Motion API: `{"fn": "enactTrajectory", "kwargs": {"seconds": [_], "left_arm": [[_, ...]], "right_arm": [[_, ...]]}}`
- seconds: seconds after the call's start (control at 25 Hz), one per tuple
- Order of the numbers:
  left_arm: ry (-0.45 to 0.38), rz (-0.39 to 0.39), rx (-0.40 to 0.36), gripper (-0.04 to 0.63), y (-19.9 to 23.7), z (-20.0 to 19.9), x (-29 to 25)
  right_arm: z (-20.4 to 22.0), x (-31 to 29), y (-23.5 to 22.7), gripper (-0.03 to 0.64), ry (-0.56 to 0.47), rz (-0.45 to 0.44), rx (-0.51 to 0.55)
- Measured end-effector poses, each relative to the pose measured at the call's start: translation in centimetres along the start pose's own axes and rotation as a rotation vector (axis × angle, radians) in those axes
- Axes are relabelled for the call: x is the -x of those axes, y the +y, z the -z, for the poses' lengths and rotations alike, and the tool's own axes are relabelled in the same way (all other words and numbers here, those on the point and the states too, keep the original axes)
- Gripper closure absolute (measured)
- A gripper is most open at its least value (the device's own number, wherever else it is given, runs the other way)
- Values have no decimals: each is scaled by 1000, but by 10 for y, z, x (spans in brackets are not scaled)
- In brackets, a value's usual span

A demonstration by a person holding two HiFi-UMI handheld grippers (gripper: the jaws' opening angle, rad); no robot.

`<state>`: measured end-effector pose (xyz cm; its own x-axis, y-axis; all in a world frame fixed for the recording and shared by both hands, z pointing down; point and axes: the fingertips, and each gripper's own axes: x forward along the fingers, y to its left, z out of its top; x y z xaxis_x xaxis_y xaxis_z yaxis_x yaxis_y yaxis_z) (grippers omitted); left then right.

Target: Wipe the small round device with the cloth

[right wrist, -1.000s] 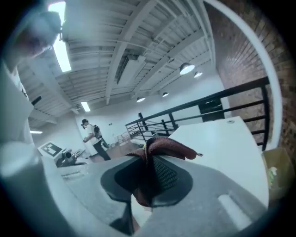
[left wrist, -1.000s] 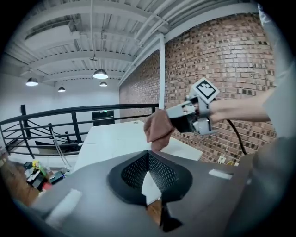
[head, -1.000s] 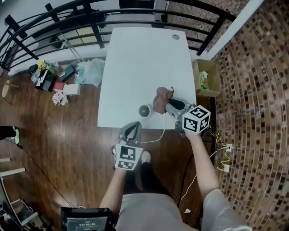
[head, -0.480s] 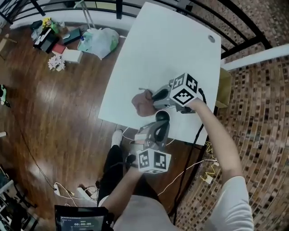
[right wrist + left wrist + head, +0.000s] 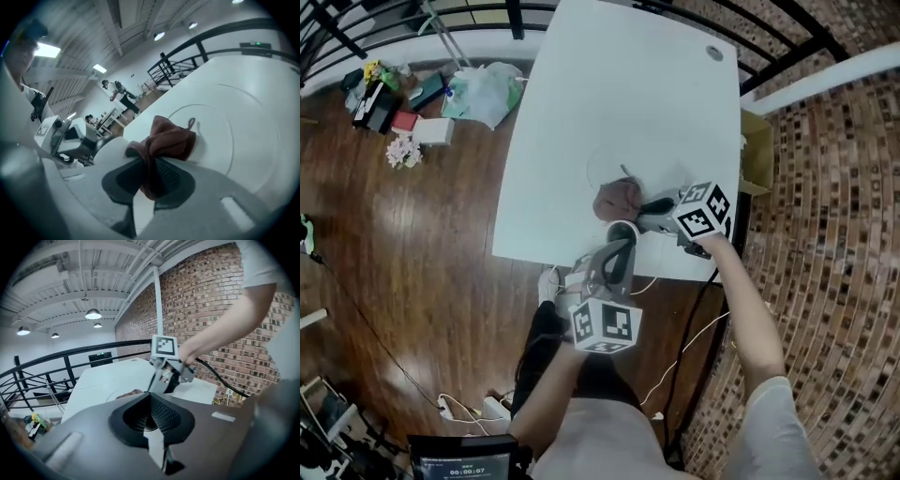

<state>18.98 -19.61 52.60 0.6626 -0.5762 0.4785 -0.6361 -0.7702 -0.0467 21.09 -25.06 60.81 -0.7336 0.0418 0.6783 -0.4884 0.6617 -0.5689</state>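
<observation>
Reaching in over the near edge of the table (image 5: 628, 94), the left gripper (image 5: 622, 246) is clenched on the device (image 5: 623, 231). Its jaws are drawn almost together, and in the left gripper view (image 5: 150, 396) only a pale sliver shows between the pads. The device, small, round and white, sits on the table close to that near edge, right at the left gripper's tips.

Just beyond it lies the cloth (image 5: 614, 199), a reddish-brown bunch touching the device's far rim. The right gripper (image 5: 639, 206) comes in from the right and is clamped on the cloth. In the right gripper view (image 5: 150, 161) a fold of the cloth (image 5: 168, 138) runs down between the two pads, while the rest spills forward onto the tabletop. In that view the device (image 5: 110, 150) shows as a white curve just left of the jaws, under the cloth's edge. The two grippers lie near each other, with the device between their tips.

A faint ring (image 5: 609, 164) marks the tabletop past the cloth. Farther off, a black railing (image 5: 797, 37) borders the table's far end, a box (image 5: 757, 150) stands beside its right edge, and bags (image 5: 487, 89) lie on the wooden floor to the left.
</observation>
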Motion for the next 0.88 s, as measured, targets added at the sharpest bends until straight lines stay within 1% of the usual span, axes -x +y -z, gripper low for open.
{"fn": "enactTrajectory", "kwargs": {"seconds": [0.12,0.2,0.28,0.32,0.4,0.48,0.56,0.64,0.68,0.72,0.76,0.8,0.84,0.88], "left_arm": [[30,36,4,580,1,1,0],[45,46,6,580,1,0,-1],[54,47,16,580,0,-2,-4],[54,47,22,580,-1,-3,-5],[52,48,23,580,-3,-5,-7],[51,49,19,580,-2,-6,-7],[51,51,24,580,-3,-7,-9],[48,53,27,580,-6,-8,-12],[45,55,29,580,-8,-8,-13],[41,57,31,580,-9,-8,-13],[37,59,33,580,-11,-8,-14],[32,60,35,580,-13,-9,-14],[28,61,35,580,-14,-9,-15],[23,62,34,580,-14,-10,-15]], "right_arm": [[30,8,16,581,-157,109,-59],[43,6,30,581,-259,176,-112],[55,4,41,581,-329,227,-163],[60,4,47,581,-355,239,-189],[68,-2,60,581,-411,243,-245],[70,-16,75,581,-454,230,-288],[70,-31,87,581,-464,198,-299],[73,-32,90,581,-463,161,-307],[75,-23,88,581,-483,145,-330],[77,-5,82,581,-525,143,-369],[78,21,72,581,-583,162,-411],[75,50,60,581,-635,201,-434],[67,78,47,581,-667,242,-425],[53,99,34,581,-671,268,-386]]}}
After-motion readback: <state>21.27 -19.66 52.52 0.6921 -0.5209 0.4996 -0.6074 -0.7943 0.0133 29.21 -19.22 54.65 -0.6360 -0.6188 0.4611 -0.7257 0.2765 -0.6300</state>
